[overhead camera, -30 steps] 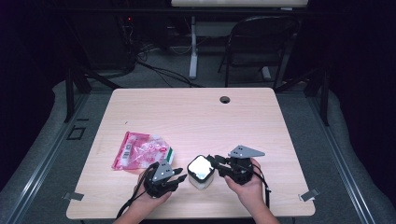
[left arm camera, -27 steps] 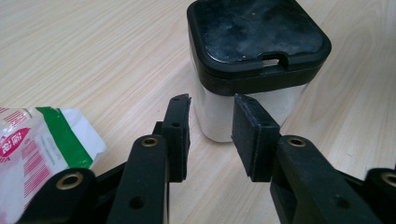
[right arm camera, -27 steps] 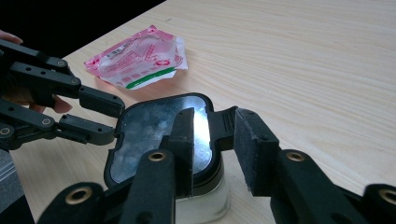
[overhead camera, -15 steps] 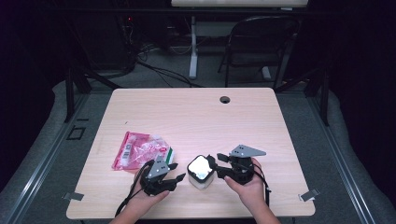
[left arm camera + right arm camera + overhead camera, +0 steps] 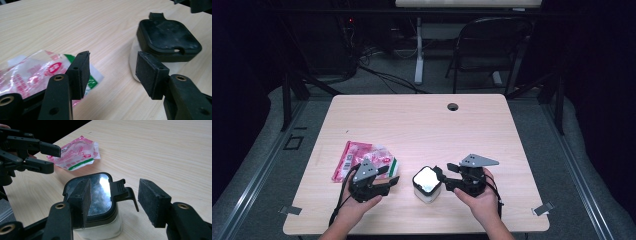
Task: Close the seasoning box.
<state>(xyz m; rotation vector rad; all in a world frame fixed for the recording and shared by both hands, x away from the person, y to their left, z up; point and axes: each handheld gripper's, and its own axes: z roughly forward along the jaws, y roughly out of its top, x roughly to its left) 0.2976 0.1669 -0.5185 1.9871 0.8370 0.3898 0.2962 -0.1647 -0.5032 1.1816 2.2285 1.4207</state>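
Observation:
A small clear container with a black snap lid [image 5: 427, 183] stands near the table's front edge, between the two grippers; it also shows as the container [image 5: 168, 42] and the container [image 5: 96, 202]. My left gripper [image 5: 389, 180] is open just left of it, jaws apart with nothing between them [image 5: 112, 72]. My right gripper [image 5: 443, 179] is open at the container's right side, its jaws either side of the lid's tab [image 5: 113, 196] without touching. A red, white and green plastic packet [image 5: 362, 159] lies flat behind the left gripper.
The light wooden table [image 5: 422, 125] has a cable hole [image 5: 453, 106] at the back. A folding chair [image 5: 492, 45] and cables sit on the floor beyond the table. The packet [image 5: 77, 152] and my left gripper [image 5: 51, 157] appear far off in the right gripper view.
The left gripper has drawn slightly back and left from the container. The right gripper and container have stayed in place.

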